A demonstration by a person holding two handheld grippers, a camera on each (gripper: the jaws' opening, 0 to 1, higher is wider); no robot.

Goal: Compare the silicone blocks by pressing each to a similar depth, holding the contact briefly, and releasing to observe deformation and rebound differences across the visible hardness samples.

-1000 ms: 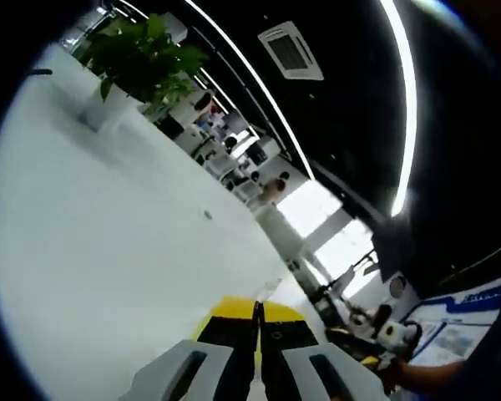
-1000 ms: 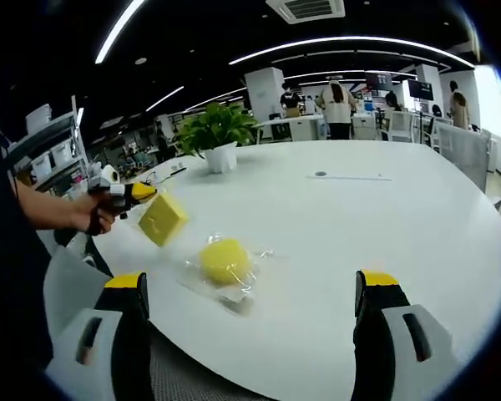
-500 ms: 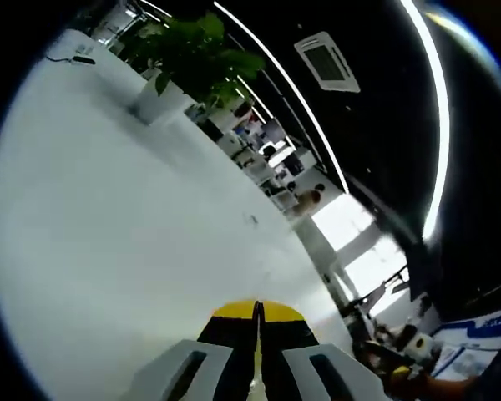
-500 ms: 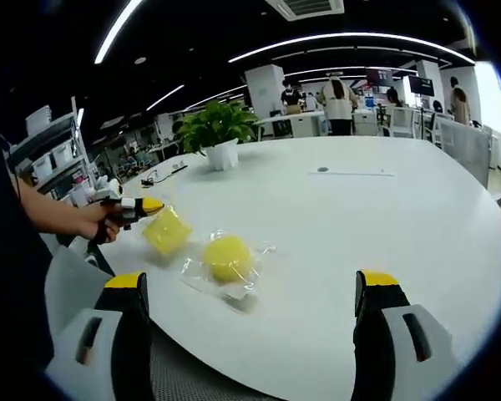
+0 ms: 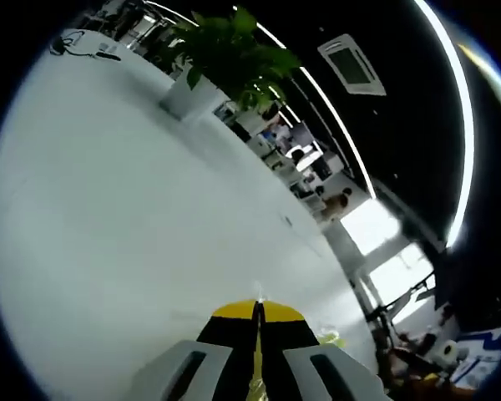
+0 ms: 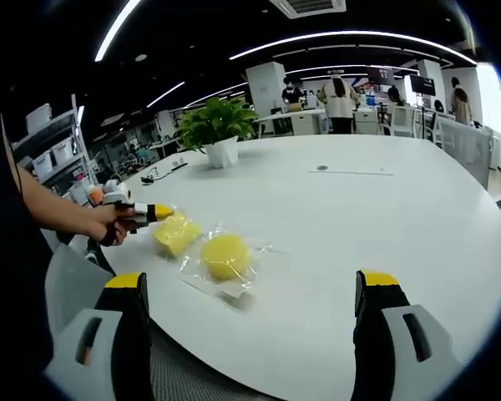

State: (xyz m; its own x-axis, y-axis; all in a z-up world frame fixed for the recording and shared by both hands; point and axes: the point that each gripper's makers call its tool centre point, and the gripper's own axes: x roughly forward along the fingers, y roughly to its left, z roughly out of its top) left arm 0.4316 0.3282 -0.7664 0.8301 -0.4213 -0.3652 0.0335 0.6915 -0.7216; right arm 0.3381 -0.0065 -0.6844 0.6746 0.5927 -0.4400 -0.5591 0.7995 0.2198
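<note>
Lowered since a second ago, the yellow block (image 6: 176,233) now rests on the white table (image 6: 359,209), pinched in the left tongs (image 6: 157,213), whose jaws in the left gripper view are pressed together on a yellow sliver. The right tongs (image 6: 249,294) stand spread wide, holding nothing. Just beside the block lies a round yellow block (image 6: 225,256) on clear wrap. A potted plant (image 6: 215,134) stands well behind.
</note>
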